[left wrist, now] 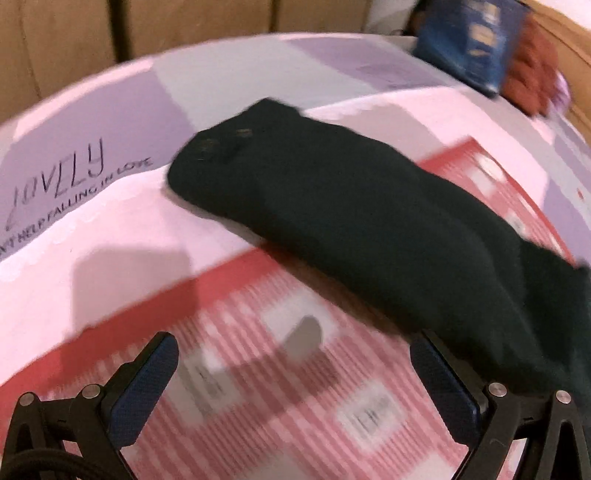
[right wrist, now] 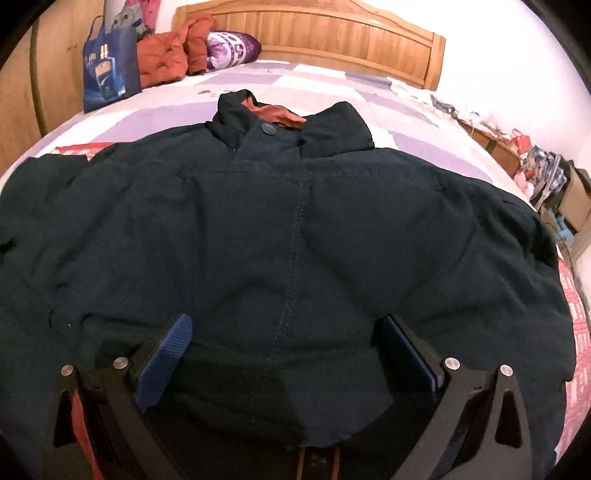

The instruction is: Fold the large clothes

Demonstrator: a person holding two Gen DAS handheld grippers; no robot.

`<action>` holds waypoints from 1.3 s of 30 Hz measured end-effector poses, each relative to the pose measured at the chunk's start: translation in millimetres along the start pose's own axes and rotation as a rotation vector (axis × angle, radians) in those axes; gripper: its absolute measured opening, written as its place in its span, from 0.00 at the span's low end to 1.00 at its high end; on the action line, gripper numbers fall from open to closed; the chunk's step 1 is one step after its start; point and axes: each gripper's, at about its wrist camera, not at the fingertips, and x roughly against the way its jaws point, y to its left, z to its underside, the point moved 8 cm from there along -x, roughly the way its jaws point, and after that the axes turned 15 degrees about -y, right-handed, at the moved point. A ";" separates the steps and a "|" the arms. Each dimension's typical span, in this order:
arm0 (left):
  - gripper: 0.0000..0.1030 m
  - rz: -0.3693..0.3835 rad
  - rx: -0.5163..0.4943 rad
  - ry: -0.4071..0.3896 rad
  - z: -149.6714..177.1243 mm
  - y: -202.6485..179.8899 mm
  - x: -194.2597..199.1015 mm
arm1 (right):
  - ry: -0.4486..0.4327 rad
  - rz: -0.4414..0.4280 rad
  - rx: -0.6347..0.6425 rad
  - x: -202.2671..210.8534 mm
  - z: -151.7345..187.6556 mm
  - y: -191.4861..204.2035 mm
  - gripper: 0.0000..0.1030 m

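Note:
A dark navy jacket point(right wrist: 295, 236) lies spread flat on the bed, collar far, orange lining showing at the neck. My right gripper point(right wrist: 284, 332) is open, its fingers wide apart just above the jacket's lower middle near the hem. In the left wrist view one sleeve point(left wrist: 351, 214) of the jacket stretches across the bedsheet, cuff at the far left. My left gripper point(left wrist: 291, 354) is open and empty over the red striped sheet, its right finger point(left wrist: 439, 373) close to the sleeve's near edge. That view is blurred by motion.
The bedsheet point(left wrist: 110, 229) is pink, purple and red with printed lettering. A blue shopping bag point(right wrist: 109, 70), an orange jacket point(right wrist: 166, 55) and a purple pillow point(right wrist: 232, 46) sit by the wooden headboard point(right wrist: 332, 29). Clutter point(right wrist: 546, 173) stands beside the bed at right.

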 end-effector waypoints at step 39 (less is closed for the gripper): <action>0.10 0.457 -0.214 -0.303 -98.2 -195.4 108.7 | 0.000 0.016 -0.002 -6.9 -1.6 0.6 1.00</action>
